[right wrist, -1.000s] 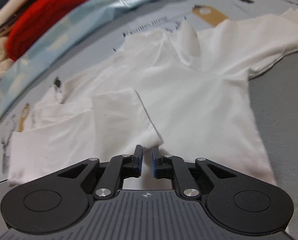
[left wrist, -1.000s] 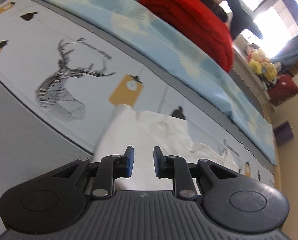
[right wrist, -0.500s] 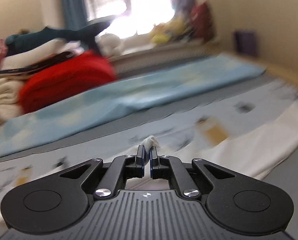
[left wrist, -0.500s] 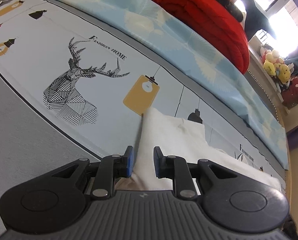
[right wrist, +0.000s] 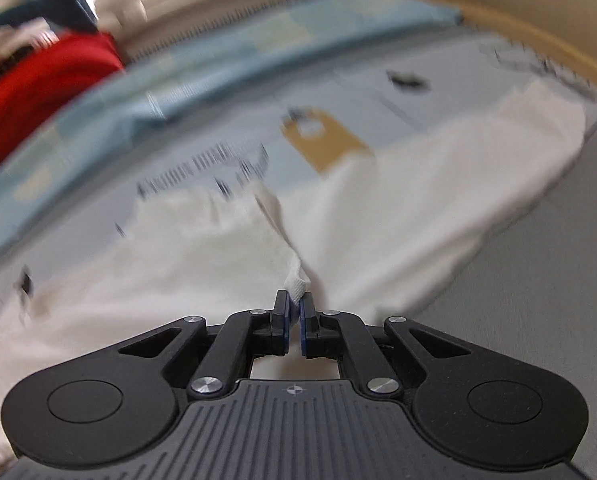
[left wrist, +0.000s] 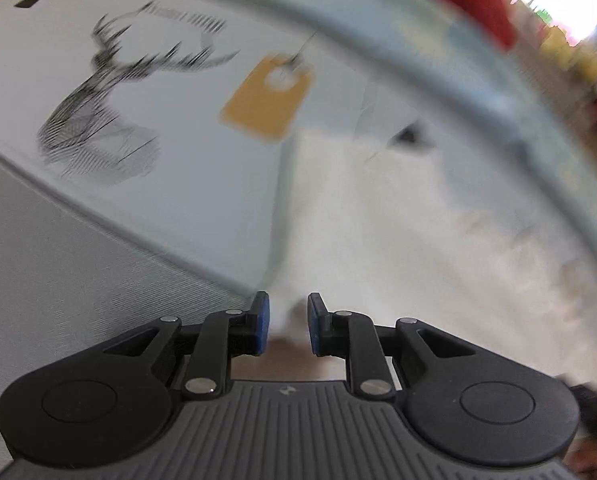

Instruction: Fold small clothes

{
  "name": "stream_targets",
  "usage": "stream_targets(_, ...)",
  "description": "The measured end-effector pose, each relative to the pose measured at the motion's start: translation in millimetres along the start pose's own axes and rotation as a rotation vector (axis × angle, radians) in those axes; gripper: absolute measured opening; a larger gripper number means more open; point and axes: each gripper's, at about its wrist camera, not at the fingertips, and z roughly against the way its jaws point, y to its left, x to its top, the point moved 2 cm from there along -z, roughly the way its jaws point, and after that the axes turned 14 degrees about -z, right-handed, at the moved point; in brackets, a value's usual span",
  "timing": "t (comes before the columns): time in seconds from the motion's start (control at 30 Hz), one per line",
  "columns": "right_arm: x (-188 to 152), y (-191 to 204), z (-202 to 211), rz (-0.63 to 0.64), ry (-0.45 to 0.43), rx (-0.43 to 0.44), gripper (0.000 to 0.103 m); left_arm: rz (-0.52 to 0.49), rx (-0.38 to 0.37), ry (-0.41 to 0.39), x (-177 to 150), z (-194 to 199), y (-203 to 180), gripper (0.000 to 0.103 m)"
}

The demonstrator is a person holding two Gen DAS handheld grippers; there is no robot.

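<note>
The right gripper is pinching a hem of the white garment lying beside the yellow tag print, while the left gripper jaws are standing spread, so carrying the fold over evenly seems wise.

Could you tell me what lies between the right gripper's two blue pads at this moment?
In the right wrist view, a ribbed hem corner of the white garment sits pinched in the right gripper, jaws nearly touching.
</note>
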Motion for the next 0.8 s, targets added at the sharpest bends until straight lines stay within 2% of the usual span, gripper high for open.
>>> stream_targets(0.03,0.8,-4.3,-3.5,-0.021,0.029,-0.004,0.005,0.001,0.05,0.028,-2.9,-6.5,3.4,0.024)
stream_targets(0.13,7.6,-12.8,-3.3,-0.076,0.044,0.008,0.011,0.048,0.065,0.002,-2.7,-1.9,2.9,0.022)
stream_targets(0.23,26.3,-26.1,8.3,-0.1,-0.065,-0.012,0.011,0.022,0.032,-0.114,4.2,18.3,-14.5,0.022)
stream_targets(0.3,41.1,-43.4,11.7,-0.148,-0.115,-0.013,0.011,-0.028,-0.004,-0.147,5.4,21.7,-28.8,0.022)
stream_targets(0.37,55.0,-67.2,11.5,-0.219,-0.147,-0.02,0.012,-0.068,-0.027,-0.1,1.4,8.7,-37.8,0.024)
stream_targets(0.43,71.9,-95.7,8.4,-0.292,-0.177,-0.02,0.014,-0.063,0.016,0.033,-8.0,-15.4,-35.7,0.023)
stream_targets(0.47,79.4,-109.4,7.5,-0.317,-0.195,-0.021,0.014,-0.043,0.012,0.056,-10.3,-21.3,-32.9,0.023)
stream_targets(0.53,95.1,-136.2,3.6,-0.354,-0.228,-0.03,0.015,-0.051,0.014,0.039,-8.3,-17.2,-33.4,0.023)
stream_targets(0.6,107.6,-165.1,-0.1,-0.413,-0.259,-0.041,0.029,-0.103,0.024,-0.002,-3.8,-8.3,-40.7,0.024)
stream_targets(0.67,114.9,-192.6,-6.3,-0.48,-0.287,-0.058,0.039,-0.138,0.026,-0.01,-4.2,-5.2,-46.6,0.024)
stream_targets(0.73,120.8,-214.6,-17.6,-0.525,-0.291,-0.069,0.039,-0.149,0.01,0.003,-6.4,-7.3,-51.4,0.024)
stream_targets(0.8,125.8,-229.5,-29.2,-0.555,-0.291,-0.032,0.039,-0.148,-0.004,0.019,-6.6,-10.0,-52.8,0.024)
